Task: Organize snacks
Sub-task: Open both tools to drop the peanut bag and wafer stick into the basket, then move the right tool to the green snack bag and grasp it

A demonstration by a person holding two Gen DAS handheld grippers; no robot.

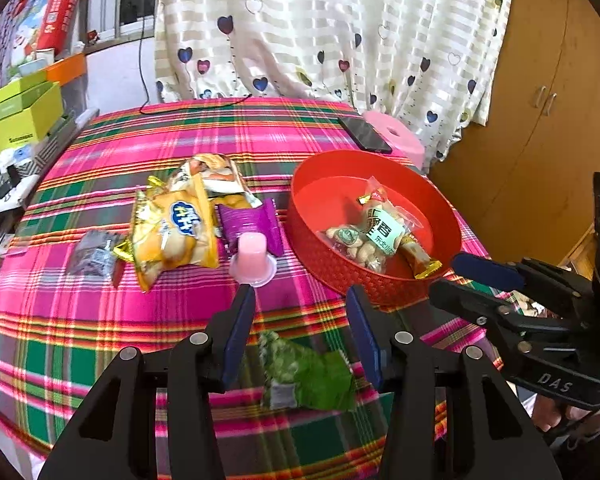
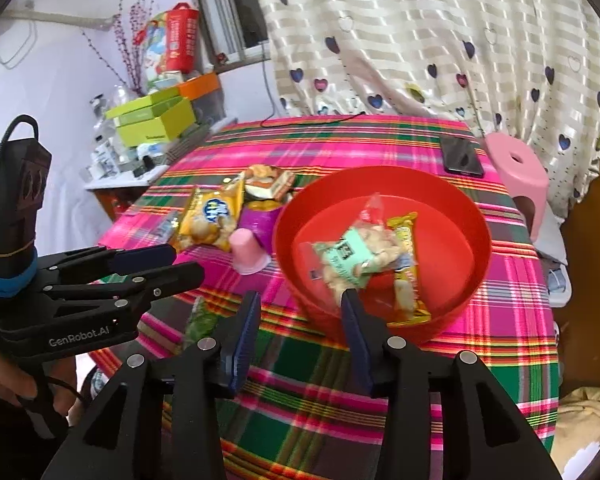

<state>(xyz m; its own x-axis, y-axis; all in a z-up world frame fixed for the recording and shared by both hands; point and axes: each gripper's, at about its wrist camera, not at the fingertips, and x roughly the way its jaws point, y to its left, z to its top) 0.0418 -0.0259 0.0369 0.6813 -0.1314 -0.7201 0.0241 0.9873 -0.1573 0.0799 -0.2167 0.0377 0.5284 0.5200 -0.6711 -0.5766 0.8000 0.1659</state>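
Hovering: left gripper jaws wide apart, nothing held. Green packet flat on plaid cloth directly beneath, long axis crossing the jaw gap. Right gripper part-open, empty, at red basket near rim. Left nearer the packet.

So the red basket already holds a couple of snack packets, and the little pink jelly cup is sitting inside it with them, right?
Not quite. The red basket does hold snack packets, but the pink jelly cup is not inside it. It stands on the plaid tablecloth outside the basket, beside the purple packet. The left wrist view shows this clearly, and the right wrist view agrees.
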